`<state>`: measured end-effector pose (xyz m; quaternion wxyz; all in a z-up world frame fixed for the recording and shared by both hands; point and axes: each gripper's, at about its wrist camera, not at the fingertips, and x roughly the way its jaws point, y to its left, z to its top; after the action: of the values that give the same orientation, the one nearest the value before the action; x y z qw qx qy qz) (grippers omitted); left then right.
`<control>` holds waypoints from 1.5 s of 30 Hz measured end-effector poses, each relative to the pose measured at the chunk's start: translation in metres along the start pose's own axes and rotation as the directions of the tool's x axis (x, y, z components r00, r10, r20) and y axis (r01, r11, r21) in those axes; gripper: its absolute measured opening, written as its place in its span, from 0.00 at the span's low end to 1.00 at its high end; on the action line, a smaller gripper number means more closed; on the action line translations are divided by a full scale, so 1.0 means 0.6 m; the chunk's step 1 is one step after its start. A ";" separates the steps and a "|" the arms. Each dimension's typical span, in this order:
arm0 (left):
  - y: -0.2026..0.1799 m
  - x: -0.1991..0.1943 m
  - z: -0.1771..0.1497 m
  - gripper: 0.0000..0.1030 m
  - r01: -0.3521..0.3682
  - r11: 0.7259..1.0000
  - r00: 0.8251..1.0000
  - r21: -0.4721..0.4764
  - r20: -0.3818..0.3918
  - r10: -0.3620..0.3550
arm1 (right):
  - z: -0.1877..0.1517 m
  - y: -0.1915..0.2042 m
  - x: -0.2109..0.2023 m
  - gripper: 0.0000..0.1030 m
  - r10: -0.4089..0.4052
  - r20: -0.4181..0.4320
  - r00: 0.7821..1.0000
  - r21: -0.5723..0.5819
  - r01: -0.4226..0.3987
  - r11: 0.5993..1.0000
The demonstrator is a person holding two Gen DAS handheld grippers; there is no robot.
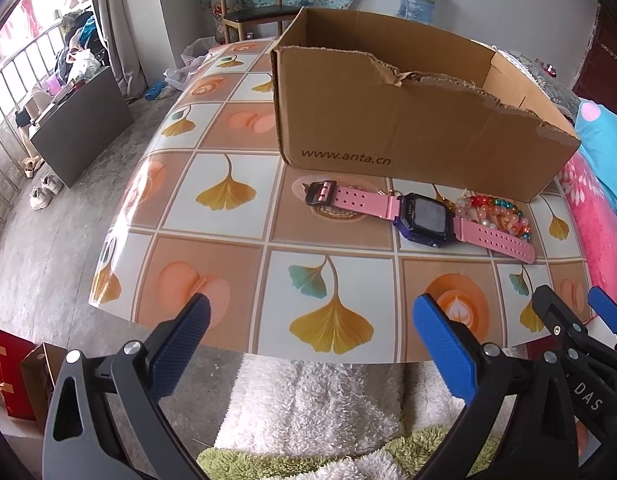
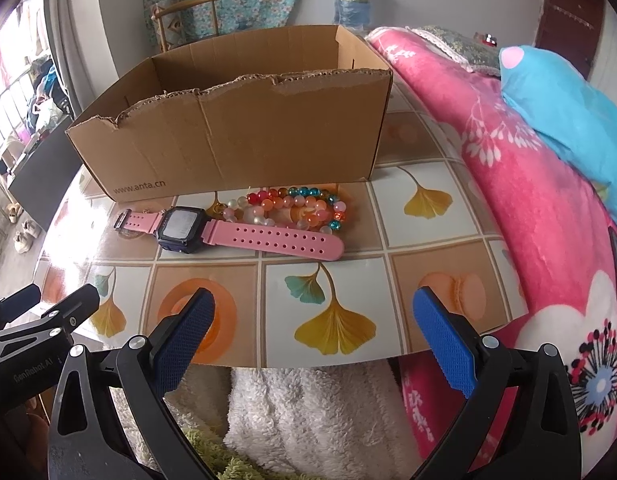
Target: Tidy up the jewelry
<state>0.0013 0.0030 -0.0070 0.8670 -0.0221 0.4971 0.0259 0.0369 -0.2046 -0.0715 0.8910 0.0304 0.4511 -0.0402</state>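
- Left wrist: left gripper (image 1: 310, 316) jaws released, empty, at the bench (image 1: 228, 240) near edge; watch (image 1: 422, 218) lies before the box (image 1: 388, 120), beads (image 1: 496, 212) touching its right strap.
- Right wrist: right gripper (image 2: 312, 312) jaws released, empty; watch (image 2: 184, 224) and beads (image 2: 296, 204) lie just before the box (image 2: 248, 132).

A pink-strapped digital watch (image 1: 422, 216) is laid flat before a torn brown cardboard box (image 1: 408, 120), multicoloured beaded bracelets (image 1: 496, 210) touching it.

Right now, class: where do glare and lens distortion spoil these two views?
Left wrist view: the table edge bows in a curve, dark corners. Right wrist view: window glare whitens the tabletop left of the watch, washing out the pattern; the cardboard box walls bend.
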 end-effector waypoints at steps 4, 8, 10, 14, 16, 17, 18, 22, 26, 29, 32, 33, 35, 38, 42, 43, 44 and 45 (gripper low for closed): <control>0.001 0.001 0.001 0.96 -0.006 1.000 1.000 -0.006 0.001 0.006 | 0.000 0.000 0.001 0.93 0.000 -0.002 1.000 0.000 0.000 1.000; 0.002 0.002 0.003 0.96 -0.011 1.000 1.000 -0.010 0.001 0.011 | 0.001 0.000 0.002 0.93 0.001 -0.005 1.000 -0.001 -0.001 1.000; 0.002 0.002 0.003 0.96 -0.012 1.000 1.000 -0.012 0.001 0.012 | 0.001 -0.001 0.004 0.93 0.001 -0.007 1.000 -0.001 -0.001 1.000; 0.003 0.002 0.004 0.96 -0.015 1.000 1.000 -0.012 0.002 0.015 | 0.002 -0.002 0.006 0.93 0.000 -0.009 1.000 0.001 0.000 1.000; 0.004 0.003 0.005 0.96 -0.015 1.000 1.000 -0.013 0.002 0.015 | 0.003 -0.002 0.007 0.93 -0.002 -0.011 1.000 0.003 0.002 1.000; 0.004 0.003 0.005 0.96 -0.015 1.000 1.000 -0.013 0.002 0.015 | 0.003 -0.001 0.007 0.93 -0.002 -0.011 1.000 0.004 0.002 1.000; 0.004 0.003 0.005 0.96 -0.015 1.000 1.000 -0.013 0.002 0.015 | 0.003 -0.002 0.008 0.93 -0.003 -0.011 1.000 0.004 0.003 1.000; 0.004 0.003 0.005 0.96 -0.015 1.000 1.000 -0.013 0.001 0.015 | 0.003 0.000 0.008 0.93 -0.001 -0.015 1.000 0.002 0.001 1.000; 0.007 0.005 0.005 0.96 -0.016 1.000 1.000 -0.018 -0.001 0.016 | 0.002 0.000 0.010 0.93 -0.001 -0.016 1.000 -0.001 0.001 1.000; 0.009 0.006 0.004 0.96 -0.016 1.000 1.000 -0.019 -0.003 0.016 | 0.001 0.000 0.010 0.93 0.000 -0.016 1.000 -0.001 0.000 1.000; 0.012 0.008 0.003 0.96 -0.015 1.000 1.000 -0.021 -0.005 0.015 | 0.001 0.000 0.010 0.93 0.004 -0.016 1.000 -0.001 -0.004 1.000; 0.012 0.008 0.003 0.96 -0.015 1.000 1.000 -0.022 -0.006 0.015 | 0.001 0.000 0.010 0.93 0.004 -0.015 1.000 -0.003 -0.004 1.000; 0.012 0.008 0.003 0.96 -0.015 1.000 1.000 -0.022 -0.006 0.015 | 0.002 0.000 0.011 0.93 0.004 -0.017 1.000 -0.005 -0.004 1.000; 0.014 0.009 0.002 0.96 -0.014 1.000 1.000 -0.023 -0.006 0.014 | 0.002 0.001 0.011 0.93 0.003 -0.018 1.000 -0.005 -0.003 1.000; 0.015 0.012 0.002 0.96 -0.013 1.000 1.000 -0.024 -0.010 0.012 | 0.002 0.002 0.012 0.93 -0.004 -0.016 1.000 -0.006 0.004 1.000; 0.016 0.012 0.002 0.96 -0.011 1.000 1.000 -0.025 -0.008 0.010 | 0.003 0.003 0.011 0.93 -0.005 -0.018 1.000 -0.005 0.005 1.000; 0.017 0.011 0.002 0.96 -0.009 1.000 1.000 -0.026 -0.005 0.009 | 0.004 0.003 0.011 0.93 -0.008 -0.018 1.000 -0.005 0.008 1.000; 0.016 0.010 0.003 0.96 -0.008 1.000 1.000 -0.027 -0.003 0.008 | 0.004 0.003 0.010 0.93 -0.012 -0.016 1.000 -0.005 0.012 1.000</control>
<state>0.0052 0.0130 -0.0111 0.8658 -0.0318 0.4980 0.0360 0.0426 -0.2032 -0.0745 0.8873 0.0259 0.4584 -0.0443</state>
